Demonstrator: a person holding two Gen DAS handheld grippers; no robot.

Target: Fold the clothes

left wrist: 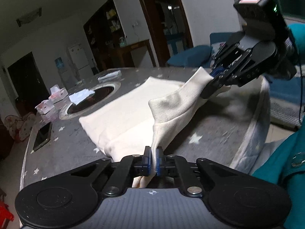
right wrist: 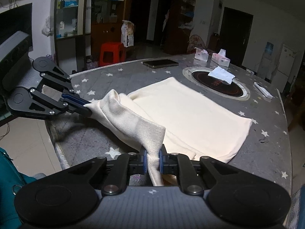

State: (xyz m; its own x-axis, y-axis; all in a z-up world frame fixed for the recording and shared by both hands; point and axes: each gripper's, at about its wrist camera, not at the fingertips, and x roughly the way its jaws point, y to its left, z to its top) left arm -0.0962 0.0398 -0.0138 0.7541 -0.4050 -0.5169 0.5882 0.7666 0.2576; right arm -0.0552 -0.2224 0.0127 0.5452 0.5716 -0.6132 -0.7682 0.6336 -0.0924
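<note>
Cream fleece garment (right wrist: 192, 114): lies mostly flat across the middle of the round table (right wrist: 266, 152), its near portion lifted off the surface toward the near edge. Left gripper (left wrist: 154, 158): fingers closed tight on a pinched fold of the raised cloth. Right gripper (right wrist: 152, 159): fingers clamped on the other end of the same raised fold; the cloth sags between the two grippers. Table covering: grey with white stars. Inset black burner (right wrist: 217, 84): past the garment, a white crumpled cloth (right wrist: 221, 74) resting on it. Phone (right wrist: 160, 63): near the far edge. Two tissue boxes (right wrist: 211, 56): beside the phone, at the far edge.
</note>
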